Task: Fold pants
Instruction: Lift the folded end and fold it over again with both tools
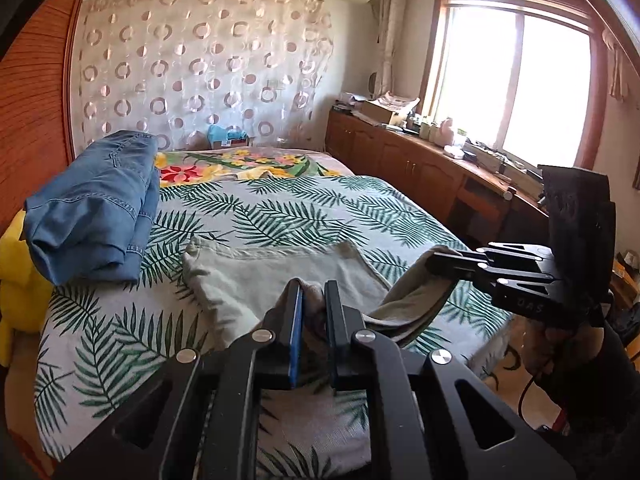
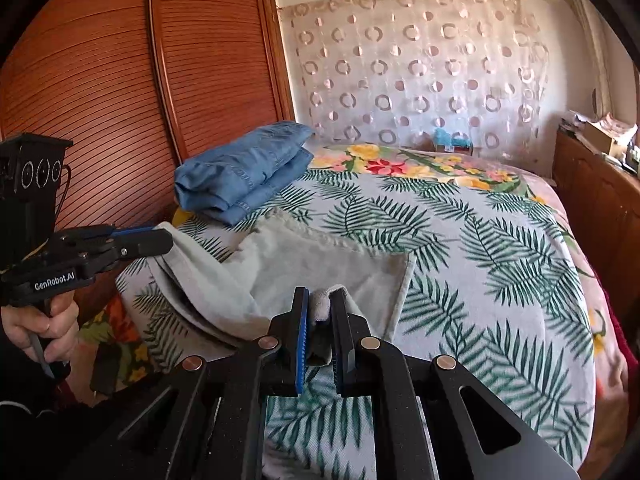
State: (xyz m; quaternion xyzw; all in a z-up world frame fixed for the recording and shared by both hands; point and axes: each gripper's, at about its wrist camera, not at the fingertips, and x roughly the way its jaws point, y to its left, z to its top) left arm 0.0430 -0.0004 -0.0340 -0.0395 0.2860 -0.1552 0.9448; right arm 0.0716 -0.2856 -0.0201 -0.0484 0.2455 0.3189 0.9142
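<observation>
Bedroom | leaf-print bedspread (image 2: 460, 240) | pale pants (image 2: 320, 264) | folded jeans (image 2: 244, 172)

The left gripper (image 1: 314, 290) pinches an edge of the pale grey-green pants (image 1: 280, 276) on the bed (image 1: 360, 208). The right gripper (image 1: 434, 262) clamps another edge. Folded jeans (image 1: 96, 208) lie near.

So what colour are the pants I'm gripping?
Pale grey-green pants, plain and unpatterned; clearest in the right wrist view.
</observation>
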